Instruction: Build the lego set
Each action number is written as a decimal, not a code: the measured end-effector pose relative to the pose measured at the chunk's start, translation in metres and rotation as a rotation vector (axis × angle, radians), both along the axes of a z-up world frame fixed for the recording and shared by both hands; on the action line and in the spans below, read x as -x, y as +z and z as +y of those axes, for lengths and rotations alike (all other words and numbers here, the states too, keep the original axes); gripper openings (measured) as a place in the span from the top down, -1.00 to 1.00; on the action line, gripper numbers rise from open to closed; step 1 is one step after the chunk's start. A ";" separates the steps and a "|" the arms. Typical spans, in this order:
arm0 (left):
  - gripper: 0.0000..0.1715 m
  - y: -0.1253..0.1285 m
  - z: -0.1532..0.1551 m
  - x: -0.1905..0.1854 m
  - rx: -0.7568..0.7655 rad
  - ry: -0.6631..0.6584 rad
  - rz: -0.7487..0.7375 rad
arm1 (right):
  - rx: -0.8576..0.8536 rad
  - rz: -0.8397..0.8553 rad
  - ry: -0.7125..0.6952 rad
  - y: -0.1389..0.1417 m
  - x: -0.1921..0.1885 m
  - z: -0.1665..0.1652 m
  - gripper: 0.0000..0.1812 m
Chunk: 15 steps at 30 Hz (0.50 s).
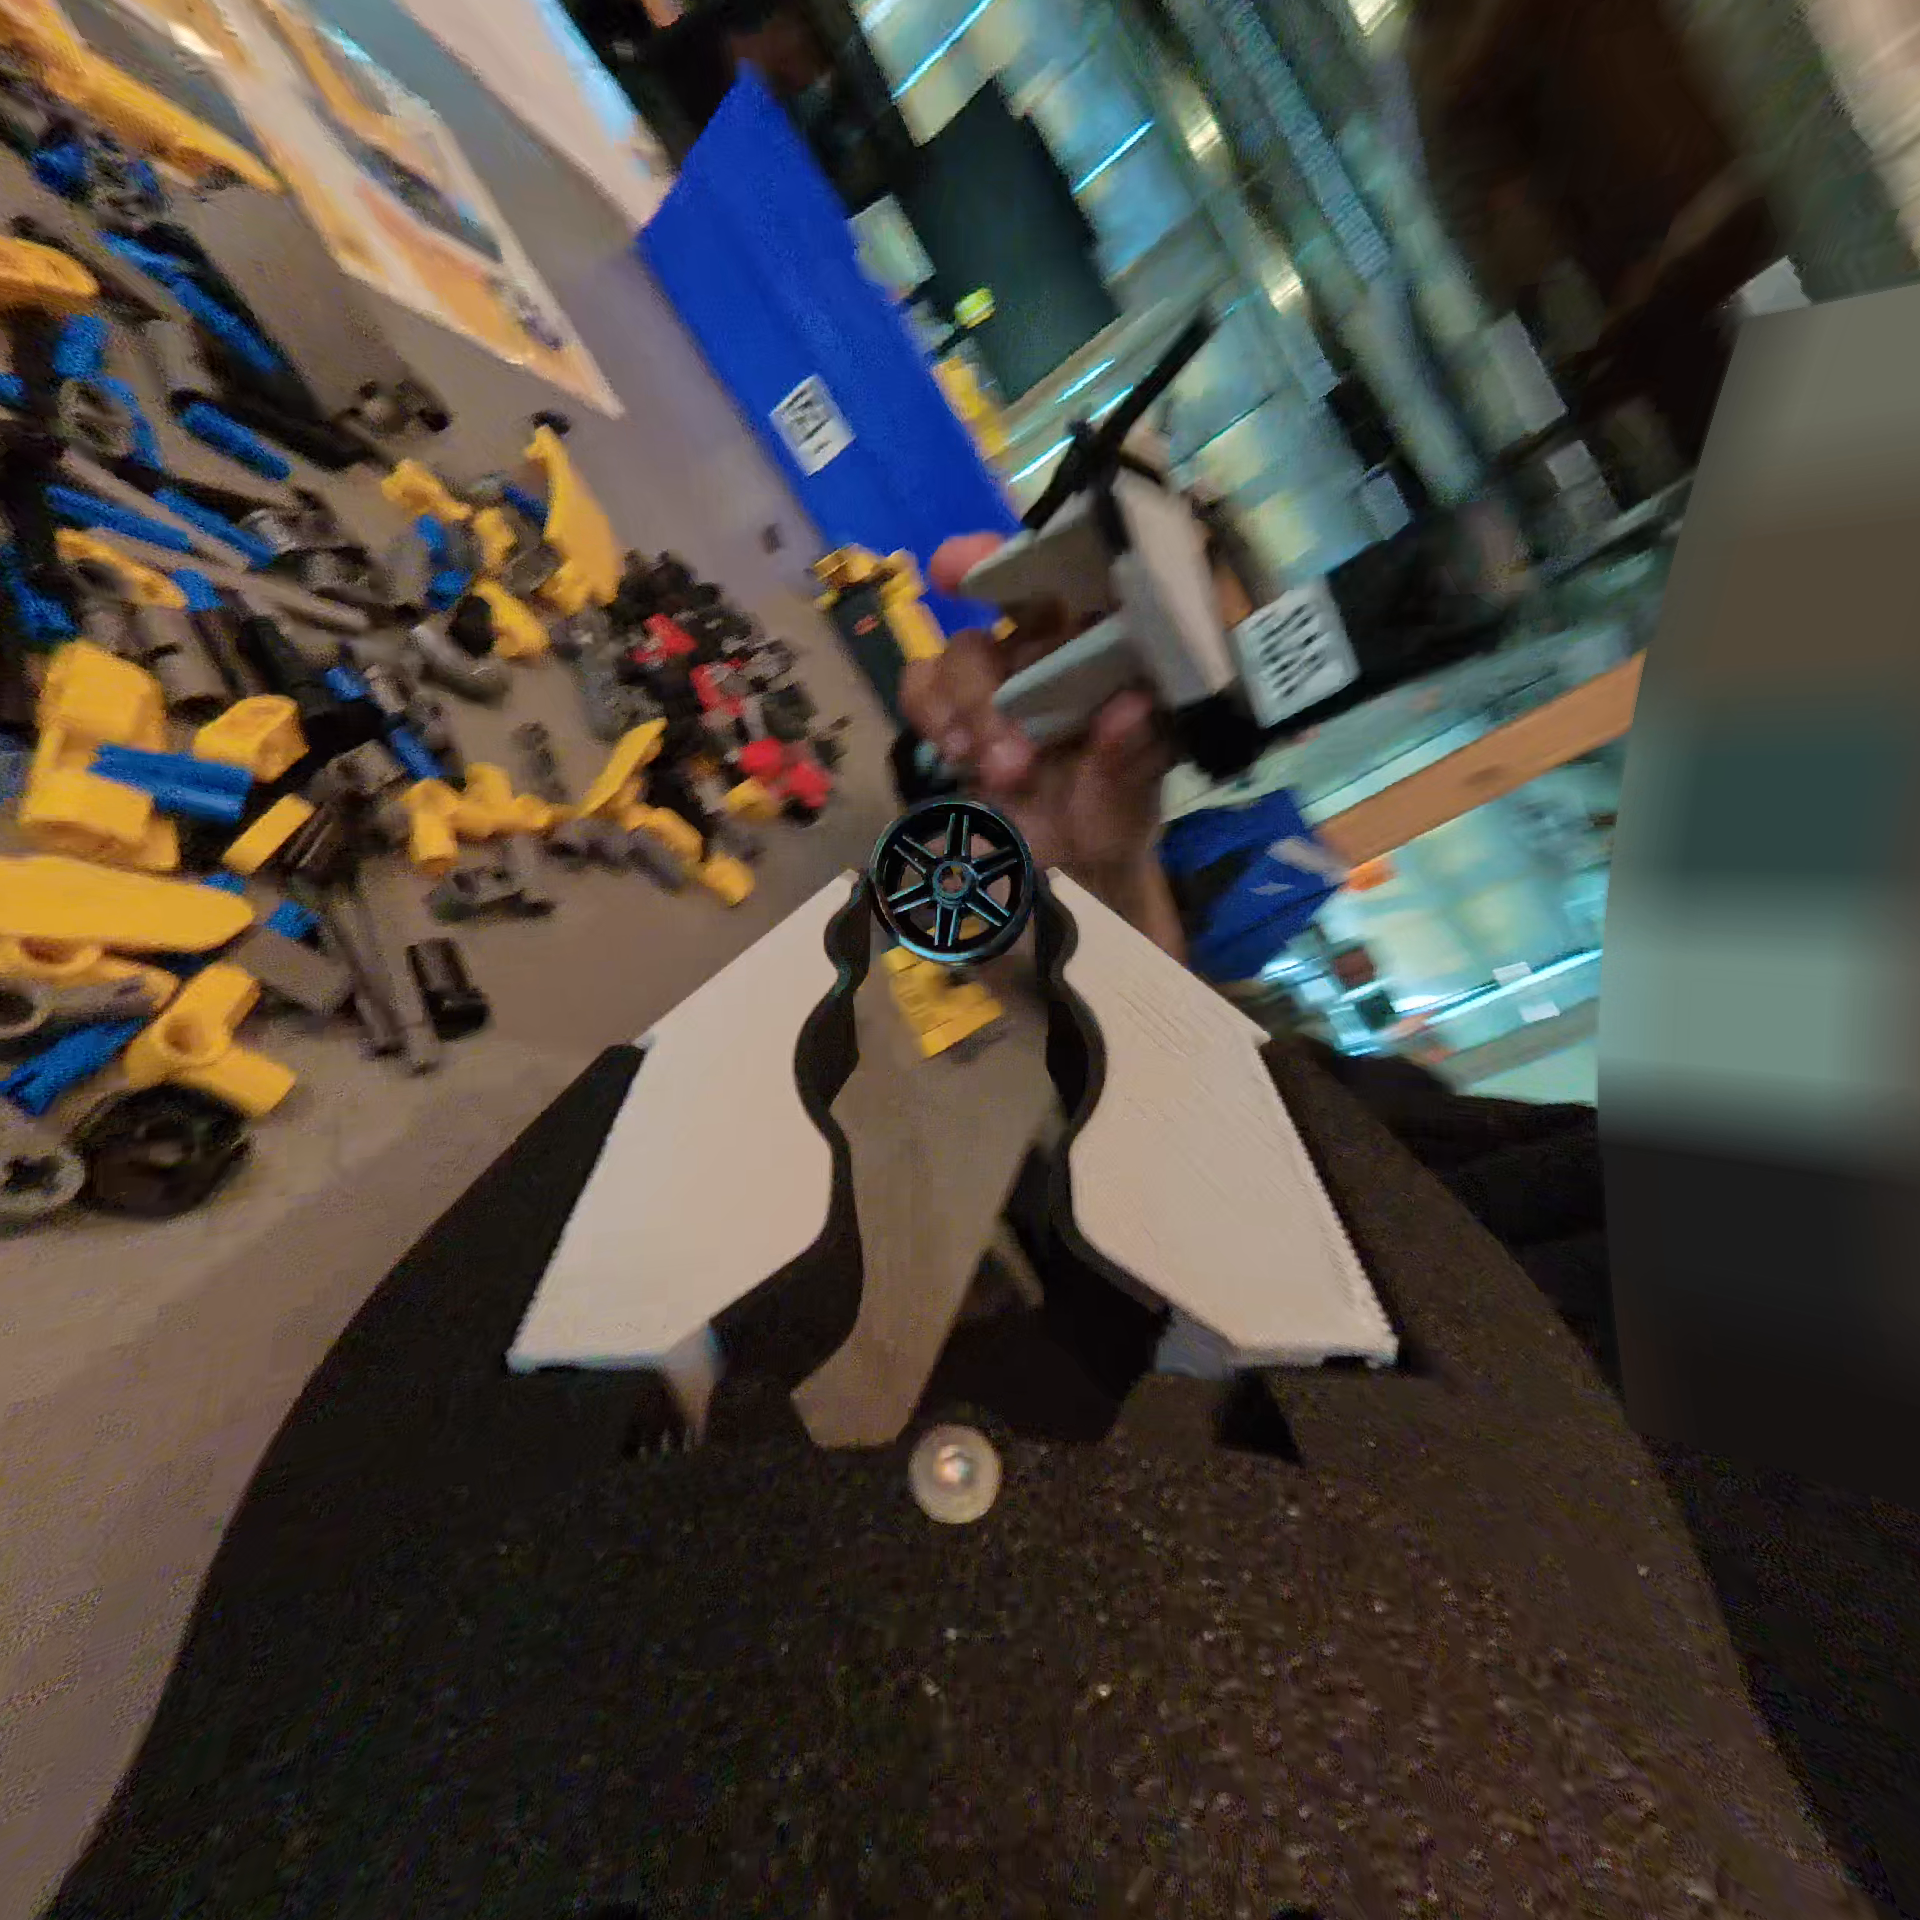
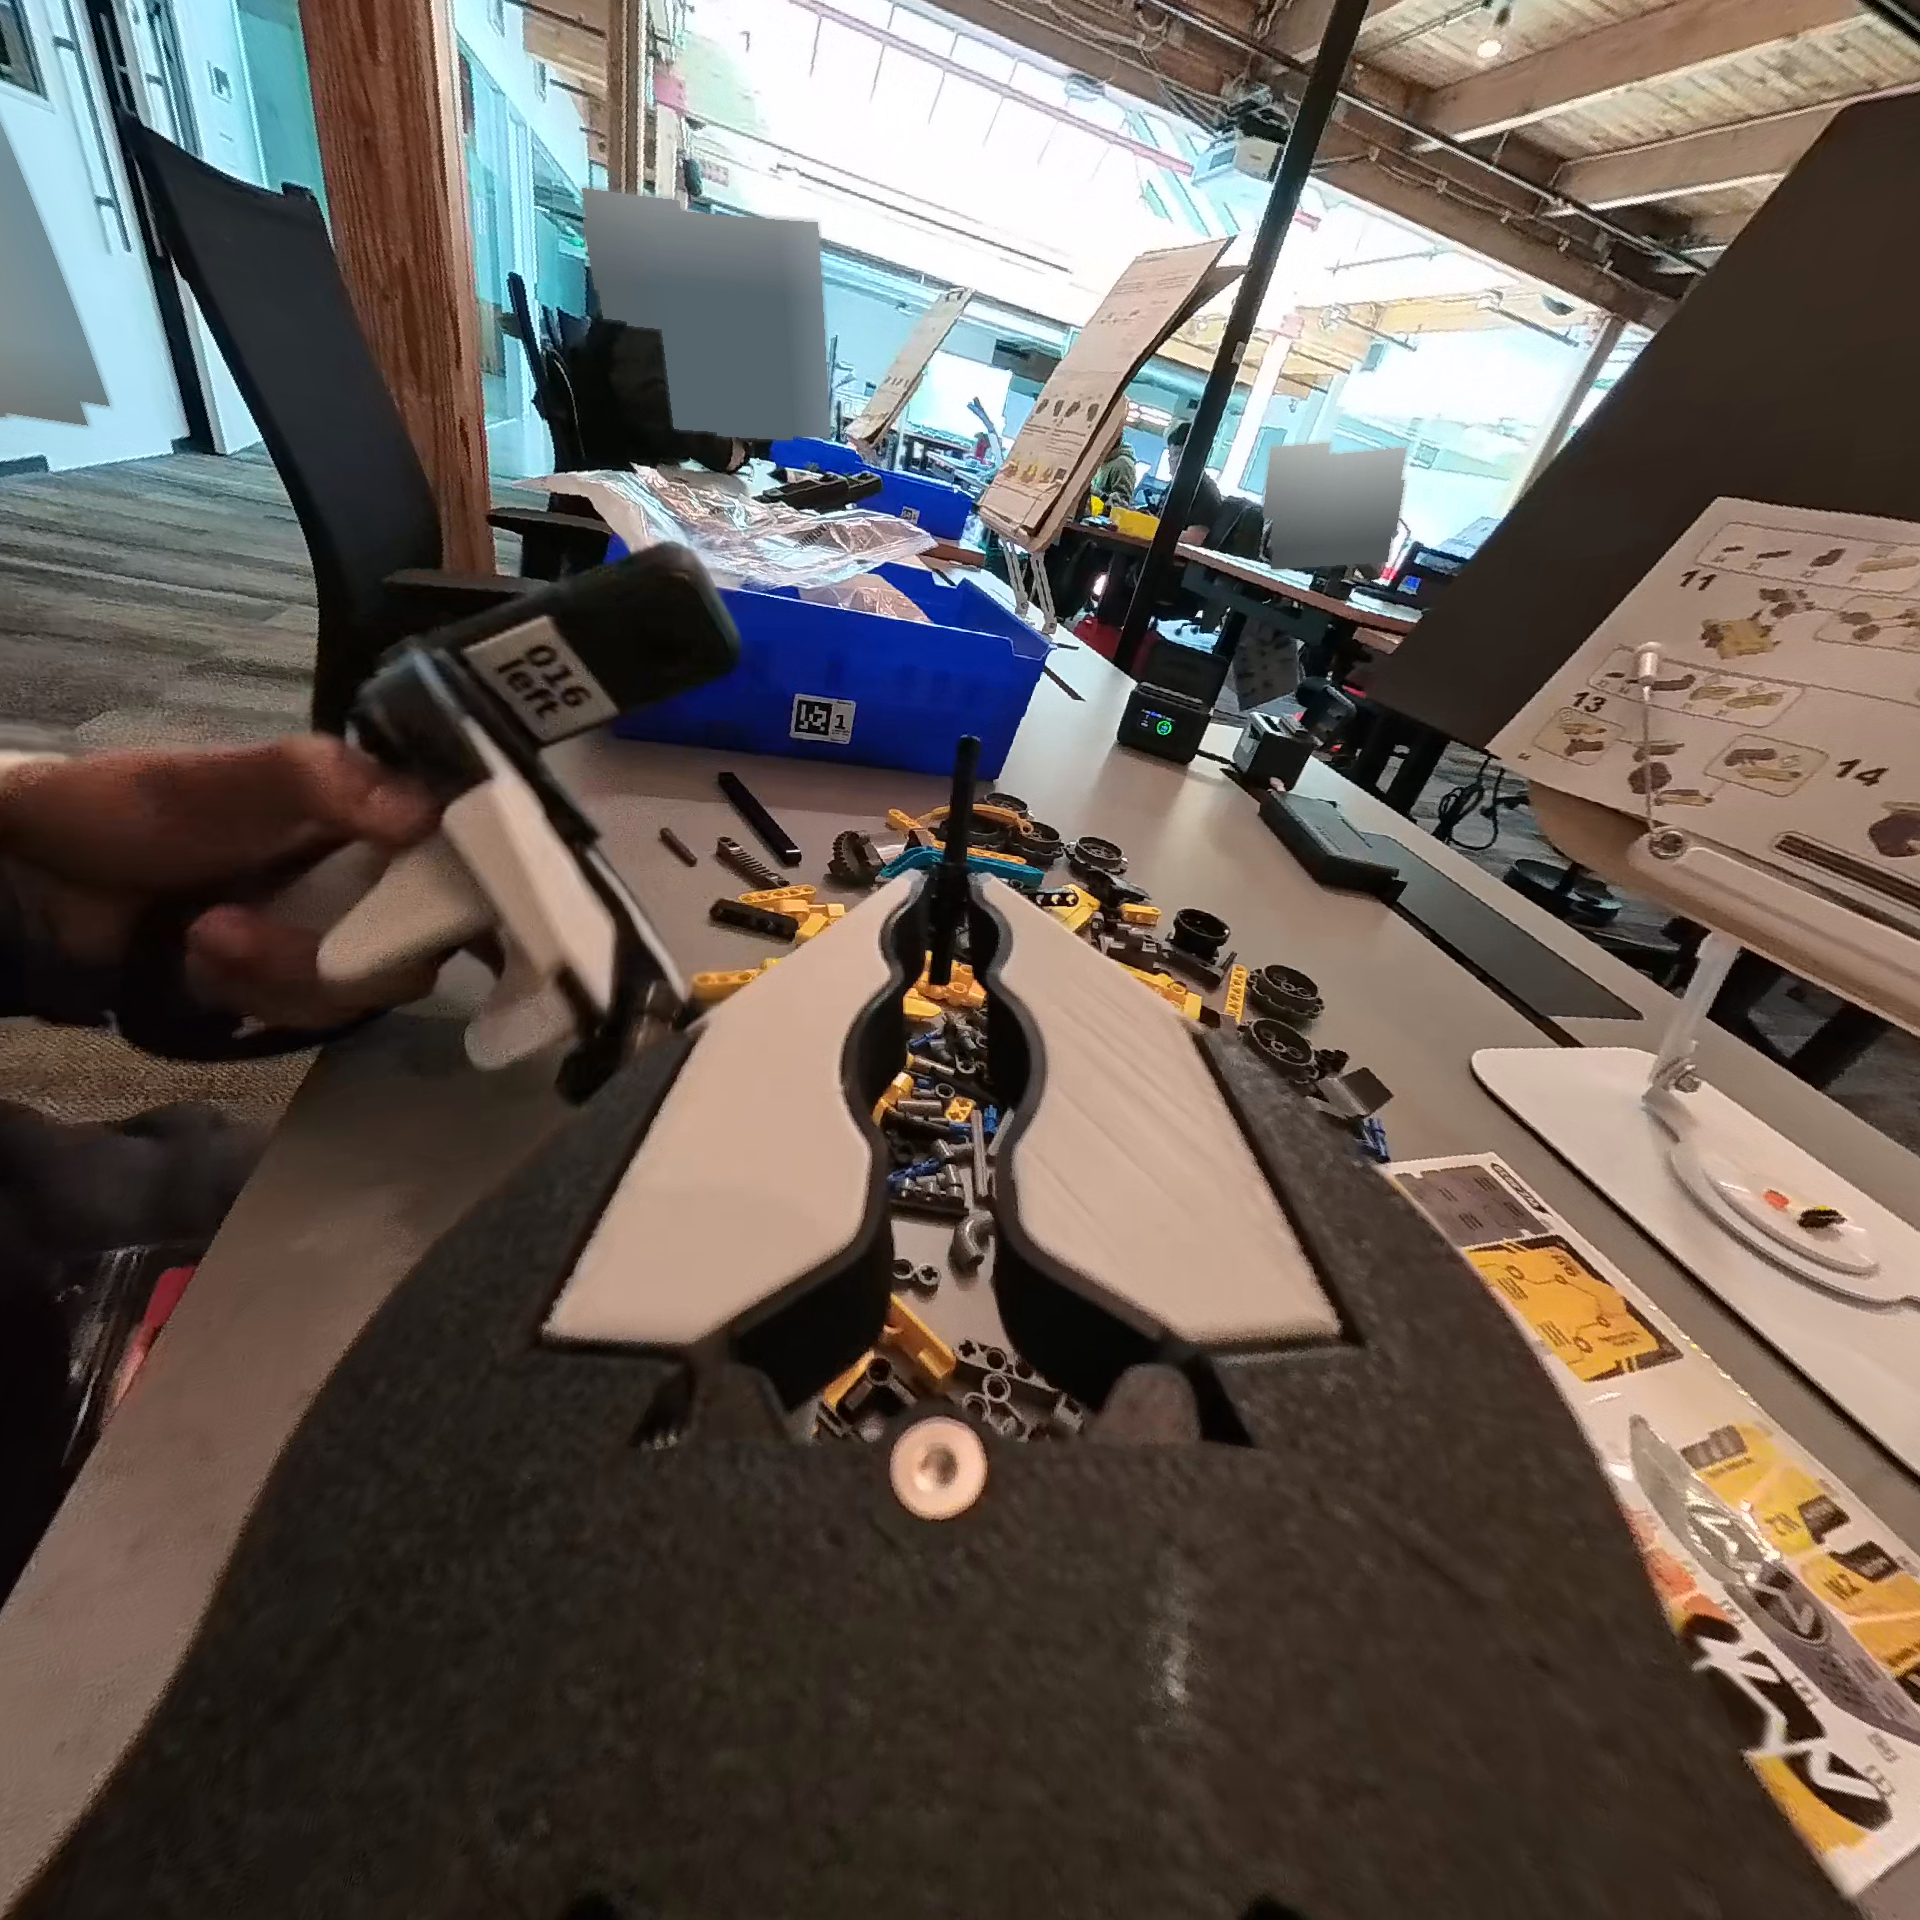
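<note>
Two handheld grippers are in use above a grey table strewn with small plastic building parts. The left gripper has its jaws closed on a black spoked wheel rim, pinched at the very fingertips with the hub hole facing the camera. The right gripper has its jaws closed on a thin black axle, which stands nearly upright and projects beyond the fingertips.

Judged from these poses, good practice is to keep the axle square to the rim's face and centred on the hub, with both grips firm (the rim sits only at the tips and could pivot).

The rim is hard, glossy, round plastic with paired spokes. The axle is a slim, matte rod. The fingers are white, ridged printed plastic with wavy black inner pads.

Yellow, blue, black and grey loose parts lie on the table below the right gripper. A blue bin sits far left, and an instruction booklet on a white stand at the right.
</note>
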<state>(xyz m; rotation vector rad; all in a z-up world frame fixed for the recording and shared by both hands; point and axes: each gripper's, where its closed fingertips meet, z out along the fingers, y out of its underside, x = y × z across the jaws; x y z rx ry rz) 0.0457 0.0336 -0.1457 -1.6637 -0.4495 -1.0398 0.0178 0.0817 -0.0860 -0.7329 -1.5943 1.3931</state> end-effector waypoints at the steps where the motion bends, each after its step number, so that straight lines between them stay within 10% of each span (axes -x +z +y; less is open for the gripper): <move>1: 0.64 -0.009 0.001 -0.004 0.032 0.017 0.083 | 0.008 -0.001 0.001 0.000 0.000 0.000 0.93; 7: 0.64 -0.030 0.003 -0.011 0.138 0.064 0.424 | 0.005 -0.006 0.015 -0.001 -0.001 -0.005 0.93; 15: 0.64 -0.034 0.005 -0.012 0.138 0.049 0.424 | -0.009 -0.005 0.026 -0.003 -0.001 -0.009 0.93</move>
